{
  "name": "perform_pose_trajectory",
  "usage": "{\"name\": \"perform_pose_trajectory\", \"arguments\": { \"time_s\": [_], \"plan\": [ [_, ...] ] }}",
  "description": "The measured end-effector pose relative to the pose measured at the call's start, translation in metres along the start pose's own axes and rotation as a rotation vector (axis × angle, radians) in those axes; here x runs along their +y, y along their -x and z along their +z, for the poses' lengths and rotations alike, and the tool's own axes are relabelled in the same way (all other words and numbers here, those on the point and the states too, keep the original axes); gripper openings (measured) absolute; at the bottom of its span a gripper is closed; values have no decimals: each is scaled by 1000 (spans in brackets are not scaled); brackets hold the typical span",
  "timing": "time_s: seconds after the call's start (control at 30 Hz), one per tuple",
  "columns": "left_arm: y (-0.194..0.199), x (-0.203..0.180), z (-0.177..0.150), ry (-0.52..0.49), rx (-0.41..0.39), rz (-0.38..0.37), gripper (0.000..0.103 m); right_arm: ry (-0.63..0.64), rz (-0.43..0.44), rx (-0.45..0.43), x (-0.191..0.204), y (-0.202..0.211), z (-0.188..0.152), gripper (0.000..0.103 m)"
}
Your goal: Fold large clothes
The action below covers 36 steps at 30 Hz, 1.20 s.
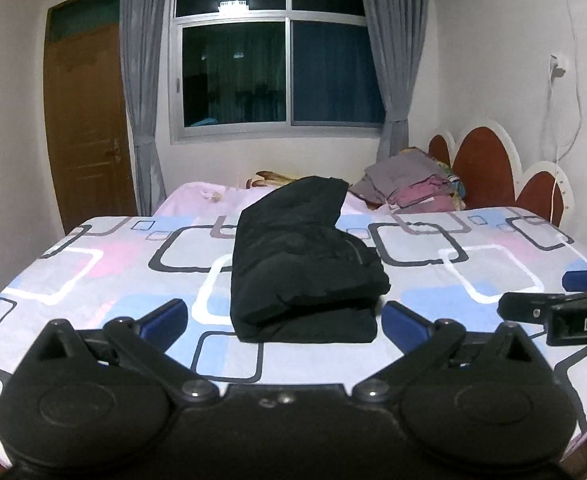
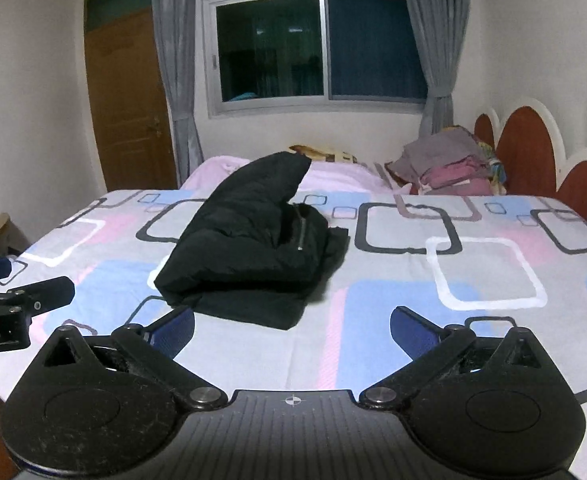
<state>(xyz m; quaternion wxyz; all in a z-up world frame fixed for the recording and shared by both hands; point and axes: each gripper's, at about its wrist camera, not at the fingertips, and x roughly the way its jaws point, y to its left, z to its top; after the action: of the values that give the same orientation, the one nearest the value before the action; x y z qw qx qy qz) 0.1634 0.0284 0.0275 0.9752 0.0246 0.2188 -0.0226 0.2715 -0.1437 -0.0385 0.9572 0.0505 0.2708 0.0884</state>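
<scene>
A black padded jacket (image 1: 301,264) lies folded into a thick bundle on the patterned bed sheet (image 1: 93,264), its hood end pointing toward the window. In the right wrist view the same jacket (image 2: 253,248) sits left of centre, a zipper showing on its top fold. My left gripper (image 1: 283,318) hovers just before the jacket's near edge, open, its blue pads (image 1: 165,318) wide apart with nothing between them. My right gripper (image 2: 291,330) is open too, back from the jacket and to its right, and holds nothing. Each gripper shows at the edge of the other's view.
A pile of folded grey and pink clothes (image 1: 413,188) sits at the far right by the red and white headboard (image 1: 489,168). A pink blanket (image 1: 205,200) covers the far end of the bed. Behind are a window with grey curtains (image 1: 141,80) and a wooden door (image 1: 85,120).
</scene>
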Motion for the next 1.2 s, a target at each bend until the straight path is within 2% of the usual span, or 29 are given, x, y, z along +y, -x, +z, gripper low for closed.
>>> {"name": "perform_pose_trajectory", "arguments": {
  "time_s": [1.2],
  "plan": [
    [2,-1,5,9,-20,-22,103,13,9,-18,5,19,11,103]
  ]
}}
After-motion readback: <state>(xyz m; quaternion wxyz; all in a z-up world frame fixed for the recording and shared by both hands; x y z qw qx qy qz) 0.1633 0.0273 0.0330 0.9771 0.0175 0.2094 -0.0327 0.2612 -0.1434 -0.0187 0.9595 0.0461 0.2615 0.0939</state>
